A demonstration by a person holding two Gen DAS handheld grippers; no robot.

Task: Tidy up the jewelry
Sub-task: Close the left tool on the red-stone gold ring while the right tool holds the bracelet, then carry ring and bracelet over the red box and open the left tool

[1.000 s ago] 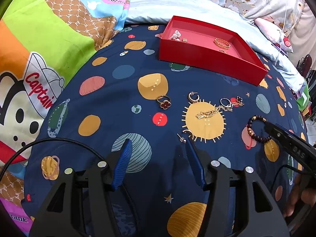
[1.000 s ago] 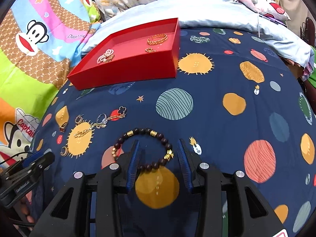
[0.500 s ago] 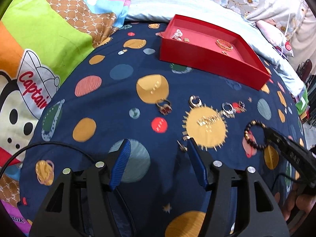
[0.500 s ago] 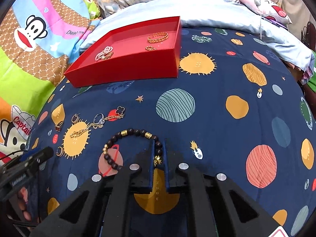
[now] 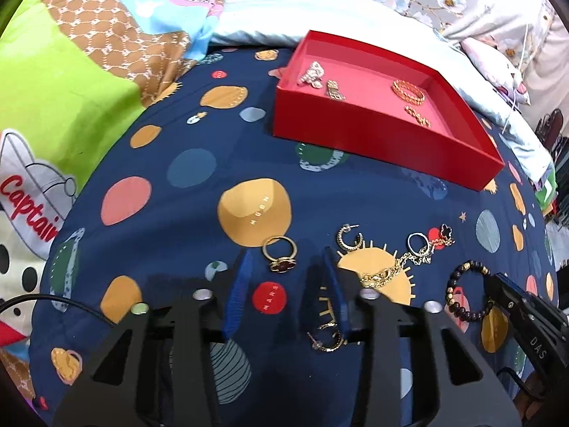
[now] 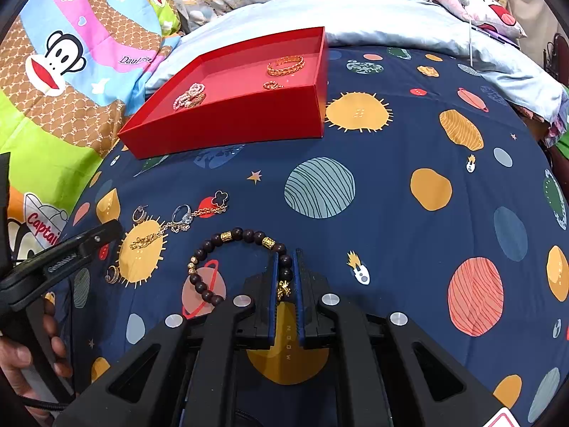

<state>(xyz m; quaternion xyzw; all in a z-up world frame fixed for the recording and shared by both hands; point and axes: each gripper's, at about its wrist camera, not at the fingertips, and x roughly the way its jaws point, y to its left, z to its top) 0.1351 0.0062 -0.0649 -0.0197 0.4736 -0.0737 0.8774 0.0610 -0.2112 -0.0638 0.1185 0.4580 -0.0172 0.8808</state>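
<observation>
Bed: navy planet-print cover (image 5: 185,213) under all the loose jewelry; cartoon quilt (image 5: 71,89) on the far left.
Left claw (image 5: 284,267): released, its blue fingers spread wide just above the cover, nothing between them.
Ring (image 5: 280,257): gold with a dark red stone, lying on the cover just ahead of the left claw's gap, between its fingertips and apart from both.
Hoop earrings: one (image 5: 327,336) beside the left claw's right finger, low in the left view; the other (image 5: 349,240) further ahead, at the sun print's upper edge.
Chain (image 5: 387,272): gold, lying across the sun print, running up to a silver ring (image 5: 416,243) and a black clover charm (image 5: 445,232).
Tray (image 6: 249,121): red, at the far side of the cover, holding a pearl piece (image 6: 190,95) on the left and a gold bangle (image 6: 285,64) plus a small gold piece toward the right.
Bead bracelet (image 6: 242,238): dark beads with gold spacers, lying on the cover right of the chain, well short of the tray.
Right claw (image 6: 285,267): clenched on the bead bracelet, pinching its right side at the small gold charm; the rest of the loop lies out to the left.
</observation>
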